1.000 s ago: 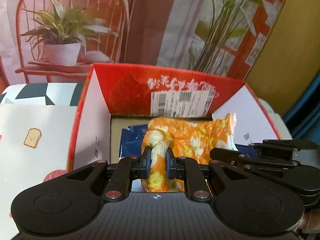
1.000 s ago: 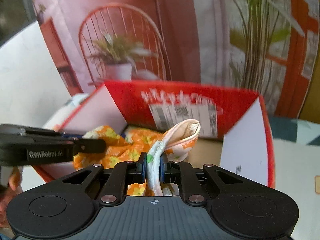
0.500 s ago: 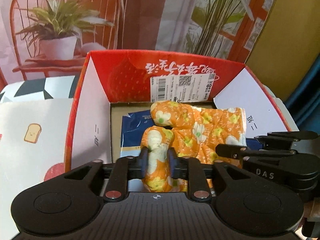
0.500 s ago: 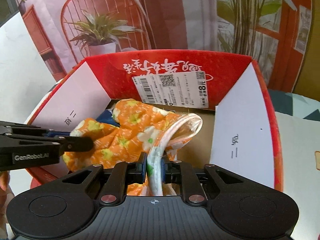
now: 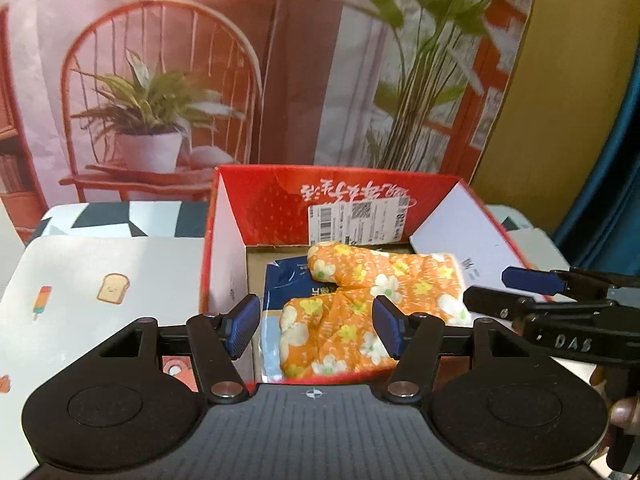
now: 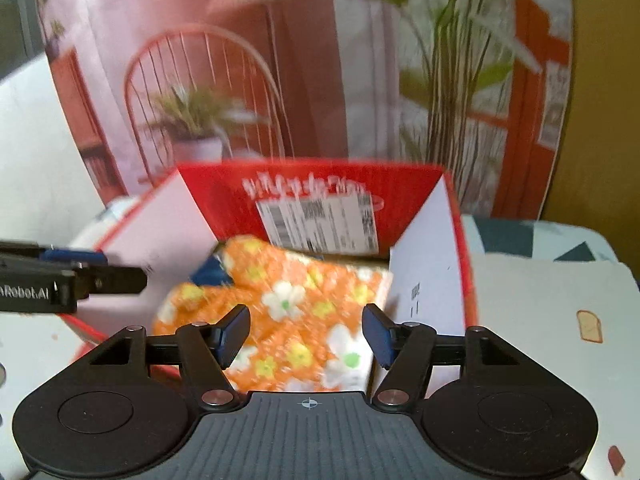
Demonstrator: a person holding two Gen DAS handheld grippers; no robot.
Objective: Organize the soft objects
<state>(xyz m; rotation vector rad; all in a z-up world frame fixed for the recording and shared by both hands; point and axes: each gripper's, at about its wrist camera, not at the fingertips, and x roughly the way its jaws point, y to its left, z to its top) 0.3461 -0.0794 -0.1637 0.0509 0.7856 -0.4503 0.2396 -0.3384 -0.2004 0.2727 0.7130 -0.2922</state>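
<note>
An orange flower-print cloth mitt [image 5: 360, 304] lay inside the red cardboard box [image 5: 280, 200]; both tongs, left [image 5: 314, 330] and right [image 6: 306, 336], were spreading above it, pinching nothing.

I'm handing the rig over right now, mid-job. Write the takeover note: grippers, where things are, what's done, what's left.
Left gripper: jaws opening, nothing pressed between the pads.
Right gripper: jaws opening too, not gripping.
The orange flowered fabric item lies inside the red cardboard box, on top of a blue packet.
Done: the fabric item is in the box.
Left: no other soft item shows in these views; look around before ending.
</note>
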